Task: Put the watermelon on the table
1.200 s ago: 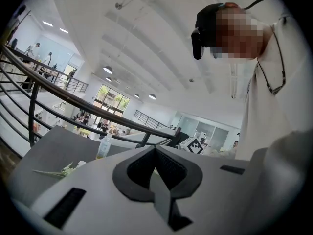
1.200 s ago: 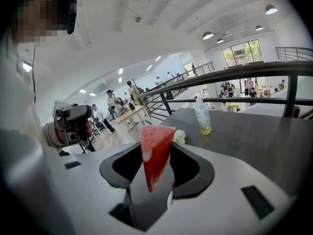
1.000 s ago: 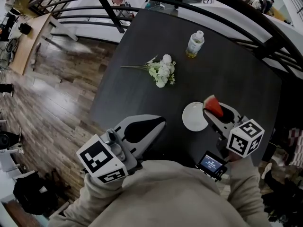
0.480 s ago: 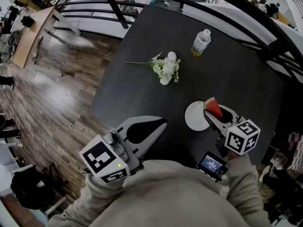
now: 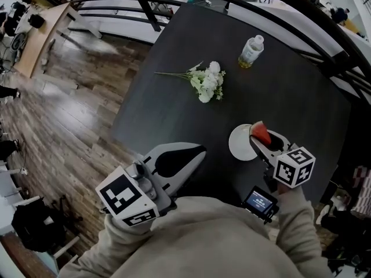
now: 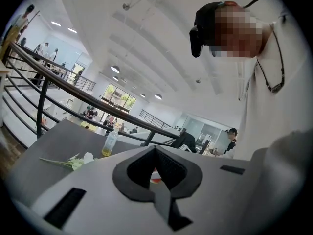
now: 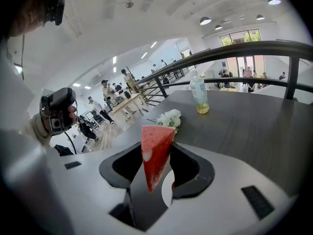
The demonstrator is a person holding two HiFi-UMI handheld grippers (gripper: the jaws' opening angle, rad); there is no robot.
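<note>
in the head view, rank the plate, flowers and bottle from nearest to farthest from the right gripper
1. White plate, right beside the right gripper, on its left.
2. Flowers, farther up and to the left.
3. Bottle, farthest, near the top.

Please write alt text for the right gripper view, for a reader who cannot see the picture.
The right gripper holds a red watermelon slice between its jaws, point down, over a dark table. Farther back on the table lie white flowers, and a bottle of yellow liquid stands upright near a railing.
</note>
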